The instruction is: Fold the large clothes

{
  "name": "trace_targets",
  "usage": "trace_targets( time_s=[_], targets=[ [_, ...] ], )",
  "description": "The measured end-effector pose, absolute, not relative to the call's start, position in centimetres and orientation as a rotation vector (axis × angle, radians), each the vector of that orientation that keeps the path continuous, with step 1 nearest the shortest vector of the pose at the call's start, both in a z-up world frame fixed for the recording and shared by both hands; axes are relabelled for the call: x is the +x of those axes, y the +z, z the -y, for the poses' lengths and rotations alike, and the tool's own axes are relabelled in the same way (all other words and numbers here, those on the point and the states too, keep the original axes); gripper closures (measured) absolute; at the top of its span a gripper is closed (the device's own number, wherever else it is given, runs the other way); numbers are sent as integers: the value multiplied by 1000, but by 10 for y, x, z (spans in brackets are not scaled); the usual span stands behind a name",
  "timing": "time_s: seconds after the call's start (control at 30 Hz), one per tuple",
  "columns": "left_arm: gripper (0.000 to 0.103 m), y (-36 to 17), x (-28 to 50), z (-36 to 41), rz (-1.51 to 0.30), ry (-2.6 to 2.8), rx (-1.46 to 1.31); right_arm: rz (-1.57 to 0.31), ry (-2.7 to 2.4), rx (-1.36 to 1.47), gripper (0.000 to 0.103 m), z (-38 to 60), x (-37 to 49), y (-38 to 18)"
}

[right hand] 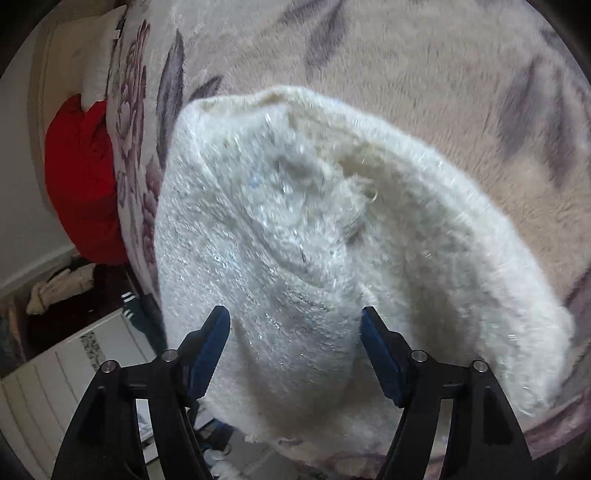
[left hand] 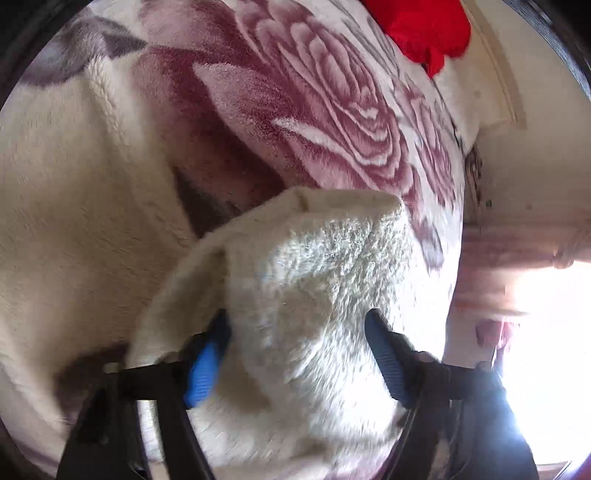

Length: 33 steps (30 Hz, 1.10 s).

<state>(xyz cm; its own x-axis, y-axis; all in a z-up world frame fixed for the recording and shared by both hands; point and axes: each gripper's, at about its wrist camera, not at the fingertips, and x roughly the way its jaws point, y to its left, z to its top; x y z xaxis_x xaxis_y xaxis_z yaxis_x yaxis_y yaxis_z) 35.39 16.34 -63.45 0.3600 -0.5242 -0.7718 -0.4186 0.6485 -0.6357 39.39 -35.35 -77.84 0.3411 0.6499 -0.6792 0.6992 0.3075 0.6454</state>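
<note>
A white fluffy garment (left hand: 314, 280) lies bunched on the bed's floral blanket (left hand: 332, 110). In the left wrist view my left gripper (left hand: 295, 332) is shut on a thick fold of it. The fabric fills the gap between the blue pads and drapes over the left finger (left hand: 207, 362). In the right wrist view the same garment (right hand: 295, 229) spreads ahead, its near edge hanging past the bed's side. My right gripper (right hand: 295, 328) is open just above it. Its pads stand clear of the fluffy fabric that runs between them.
A red cloth (left hand: 421, 29) lies at the far end of the bed, also seen as a red cloth (right hand: 81, 184) at left. Beside the bed are a white panelled cabinet (right hand: 66, 369) and heaped clothes (right hand: 55, 284) on the floor. Bright window glare (left hand: 546, 332) fills the right.
</note>
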Motion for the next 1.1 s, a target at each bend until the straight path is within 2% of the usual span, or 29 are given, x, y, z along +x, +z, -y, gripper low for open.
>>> trace_targets(
  time_s=[0.03,0.07,0.17,0.23,0.3,0.33,0.37,0.4,0.43,0.47,0.5,0.53,0.67,0.8,0.83,0.87,0.9,0.97,1.1],
  targets=[
    [84,-632,352,-157,-1231,-62,-894,-1303,-65,1390,70,350,390,-778],
    [86,-629,348,-152,-1192,-43,-873,-1259,-107,1380,87,350,385,-773],
    [86,-646,340,-147,-1226,-11,-855,-1127,-133,1296,91,357,366,-735],
    [85,-661,336,-148,-1273,-1,-842,-1235,-163,1187,90,350,357,-738],
    [76,-653,338,-156,-1310,-41,-840,-1385,-140,1177,84,343,351,-761],
    [73,-644,340,-161,-1346,-66,-829,-1419,-126,1175,70,344,351,-765],
    [72,-637,342,-165,-1361,-85,-821,-1430,-125,1164,61,348,353,-762],
    [70,-623,342,-170,-1358,-108,-798,-1416,-134,1153,59,355,355,-753],
    [67,-610,343,-175,-1346,-115,-752,-1375,-136,1153,53,364,357,-743],
    [57,-599,344,-178,-1331,-115,-709,-1320,-149,1154,41,375,359,-731],
    [42,-590,347,-182,-1313,-111,-667,-1279,-174,1150,35,384,361,-722],
    [36,-581,356,-185,-1291,-113,-641,-1238,-186,1147,29,392,367,-716],
    [35,-595,410,-176,-1295,-191,-637,-1206,-132,1180,28,411,417,-735],
    [35,-641,466,-131,-1437,-329,-630,-1328,-2,1287,28,400,457,-781],
    [37,-647,473,-118,-1450,-336,-611,-1367,12,1266,45,394,462,-784],
    [67,-643,476,-110,-1419,-332,-575,-1367,17,1218,78,385,467,-780],
    [75,-637,475,-103,-1389,-338,-551,-1373,13,1166,87,380,469,-774],
    [81,-627,477,-95,-1351,-299,-499,-1304,-16,1185,91,382,462,-757],
    [81,-641,479,-104,-1353,-284,-587,-1228,-65,1201,91,383,435,-734]
  ],
)
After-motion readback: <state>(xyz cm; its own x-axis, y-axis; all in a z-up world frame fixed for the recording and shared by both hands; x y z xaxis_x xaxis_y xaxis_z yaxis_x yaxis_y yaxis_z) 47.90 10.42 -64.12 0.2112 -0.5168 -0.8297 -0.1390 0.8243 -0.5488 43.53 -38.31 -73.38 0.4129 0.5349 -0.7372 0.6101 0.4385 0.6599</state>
